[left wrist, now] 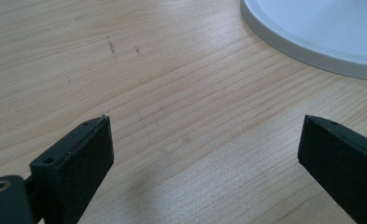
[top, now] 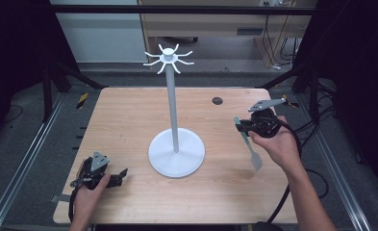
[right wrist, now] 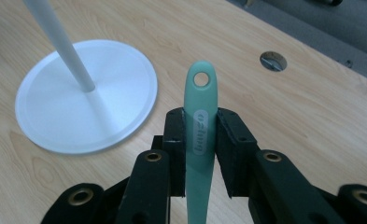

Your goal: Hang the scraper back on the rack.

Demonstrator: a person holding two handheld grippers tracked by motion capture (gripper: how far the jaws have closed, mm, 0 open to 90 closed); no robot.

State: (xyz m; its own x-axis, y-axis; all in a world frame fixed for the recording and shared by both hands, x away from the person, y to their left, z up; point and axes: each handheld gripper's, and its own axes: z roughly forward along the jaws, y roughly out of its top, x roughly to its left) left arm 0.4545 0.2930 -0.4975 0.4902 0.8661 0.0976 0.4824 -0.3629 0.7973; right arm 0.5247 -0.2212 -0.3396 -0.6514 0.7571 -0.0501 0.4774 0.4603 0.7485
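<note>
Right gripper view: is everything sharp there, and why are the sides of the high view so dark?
Right gripper view: the green utensil is crisp, the white stand softer. High view: light falls on the table; its surroundings stay in shadow.

The table [top: 129, 115] was pale wood with a fine, straight grain and a smooth matt finish, marked by a few small dark scuffs. The white round-based stand with its slim pole and hooked top [top: 176, 153] looked like painted metal or plastic, smooth with a soft satin sheen. The mint-green spatula with a hole in its handle [right wrist: 200, 121] seemed smooth, matt plastic or silicone, pinched between the dull black plastic pads of the right hand-held gripper [right wrist: 200, 140], which carried brass-coloured metal inserts.
</note>
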